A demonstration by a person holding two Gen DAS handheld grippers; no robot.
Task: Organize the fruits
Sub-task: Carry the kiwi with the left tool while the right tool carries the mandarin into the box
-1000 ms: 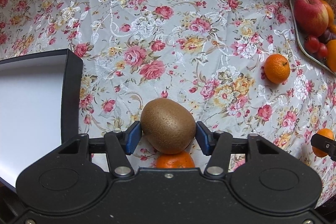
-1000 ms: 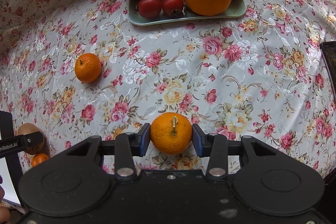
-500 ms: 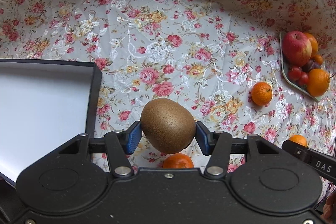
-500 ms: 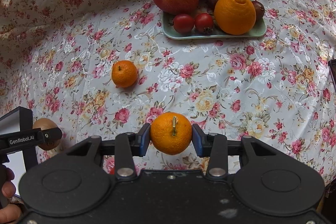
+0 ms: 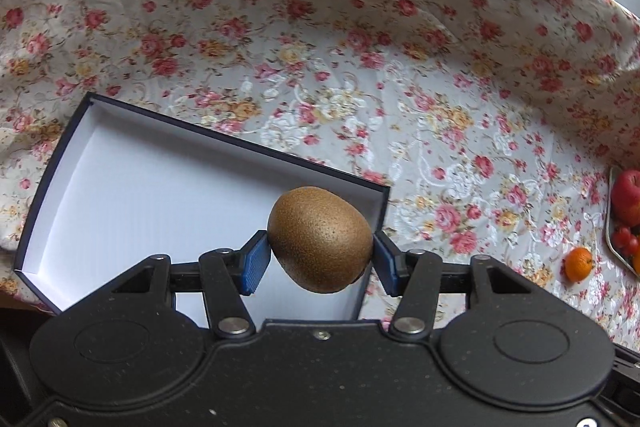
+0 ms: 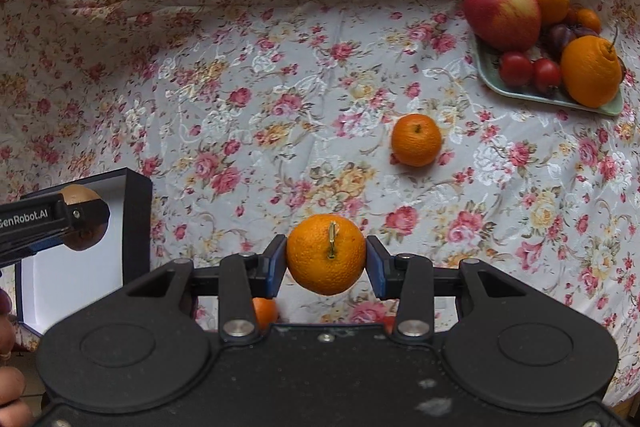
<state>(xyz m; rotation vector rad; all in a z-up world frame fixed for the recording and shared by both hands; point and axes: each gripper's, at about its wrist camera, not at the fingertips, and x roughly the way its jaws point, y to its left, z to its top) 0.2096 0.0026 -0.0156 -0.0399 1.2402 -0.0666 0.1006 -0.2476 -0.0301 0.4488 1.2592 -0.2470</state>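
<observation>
My left gripper (image 5: 320, 259) is shut on a brown kiwi (image 5: 320, 239) and holds it above the near right corner of an open dark box with a white inside (image 5: 132, 203). My right gripper (image 6: 326, 265) is shut on a small orange (image 6: 326, 253) with a short stem, held above the floral cloth. In the right wrist view the left gripper (image 6: 52, 219) with the kiwi (image 6: 78, 195) shows at the left over the box (image 6: 138, 219). A loose orange (image 6: 416, 140) lies on the cloth; it also shows in the left wrist view (image 5: 578, 263).
A pale green plate (image 6: 520, 91) at the far right holds an apple (image 6: 502, 11), oranges, tomatoes and dark plums. Another small orange (image 6: 265, 311) lies under my right gripper. The floral cloth rises in folds at the back.
My left gripper has carried the kiwi left, from over the cloth to over the box. My right gripper has lifted and swung left with its orange, so the plate now sits far right.
</observation>
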